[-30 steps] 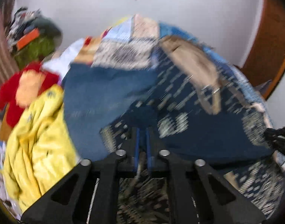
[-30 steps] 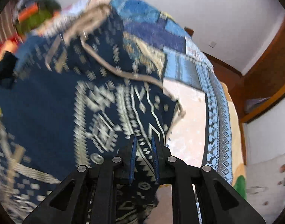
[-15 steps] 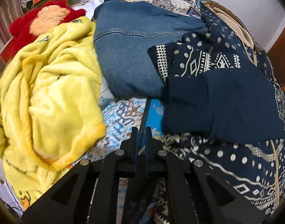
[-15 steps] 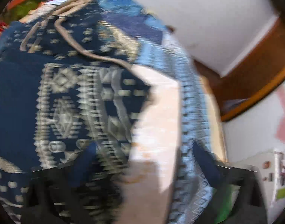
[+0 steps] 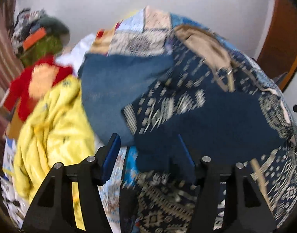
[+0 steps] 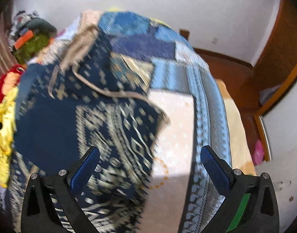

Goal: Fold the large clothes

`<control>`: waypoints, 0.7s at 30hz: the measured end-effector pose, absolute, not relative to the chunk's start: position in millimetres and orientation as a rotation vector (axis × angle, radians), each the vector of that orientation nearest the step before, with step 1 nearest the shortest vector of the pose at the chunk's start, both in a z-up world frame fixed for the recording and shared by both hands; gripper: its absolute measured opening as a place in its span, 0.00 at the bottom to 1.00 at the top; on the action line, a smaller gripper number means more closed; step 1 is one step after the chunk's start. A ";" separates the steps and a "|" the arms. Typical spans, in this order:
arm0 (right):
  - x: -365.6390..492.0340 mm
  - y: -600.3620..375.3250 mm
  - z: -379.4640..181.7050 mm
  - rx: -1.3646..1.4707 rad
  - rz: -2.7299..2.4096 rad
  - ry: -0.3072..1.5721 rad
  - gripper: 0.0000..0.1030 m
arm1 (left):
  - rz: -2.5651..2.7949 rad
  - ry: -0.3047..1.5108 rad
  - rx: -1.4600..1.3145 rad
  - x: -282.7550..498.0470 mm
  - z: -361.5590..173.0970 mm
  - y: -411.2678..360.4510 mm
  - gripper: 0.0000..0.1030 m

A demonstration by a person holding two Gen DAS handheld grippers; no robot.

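Since half a second ago both claws have let go: the left claw (image 5: 150,145), then pinched on a hem, now stands spread over the bed, and its camera has tipped up from the clothes toward the wall. The right claw (image 6: 149,159) is spread too, with nothing between its pads.

The task's thing, the navy patterned garment (image 5: 206,116), lies on the bed (image 6: 175,136) with one flap already turned over onto itself. In the left view its near edge lies just past the pads; in the right view its right edge runs between the claw's two fingers, over the pale patch of quilt.

This looks like the pause between folds. To do the next one well, I would bring each claw down on a corner of the same edge, pinch only the top layer, lift both level and carry the edge across so the tan drawstring (image 6: 109,93) stays inside the fold. Both views are smeared by motion, so a corner should be picked once the claws are steady.

From left to right the bed carries a yellow blanket (image 5: 51,128), a red plush (image 5: 37,81) behind it, a denim piece (image 5: 113,85), then the garment. A patchwork quilt (image 6: 206,101) covers the bed. Behind is a white wall (image 6: 168,3); wooden furniture (image 6: 280,44) stands at the right.
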State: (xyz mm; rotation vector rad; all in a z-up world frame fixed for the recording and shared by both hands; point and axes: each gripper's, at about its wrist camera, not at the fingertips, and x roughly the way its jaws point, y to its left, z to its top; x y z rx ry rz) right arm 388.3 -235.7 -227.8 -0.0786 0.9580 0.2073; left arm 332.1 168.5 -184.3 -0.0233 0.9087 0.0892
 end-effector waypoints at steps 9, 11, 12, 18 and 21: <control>422.5 -189.8 -169.3 -0.078 0.299 0.820 1.00 | 0.063 0.790 0.117 386.8 -139.4 127.5 0.83; 435.1 -180.4 -163.4 -0.077 0.316 0.803 1.00 | 0.056 0.775 0.134 402.3 -136.6 121.1 0.85; 440.7 -176.9 -162.1 -0.076 0.324 0.798 1.00 | 0.053 0.775 0.141 408.6 -137.0 118.9 0.85; 489.7 -142.7 -166.9 -0.079 0.360 0.801 1.00 | 0.035 0.781 0.138 457.3 -147.1 109.3 0.85; 516.7 -124.2 -181.6 -0.085 0.362 0.828 1.00 | 0.037 0.801 0.115 483.8 -157.8 108.6 0.85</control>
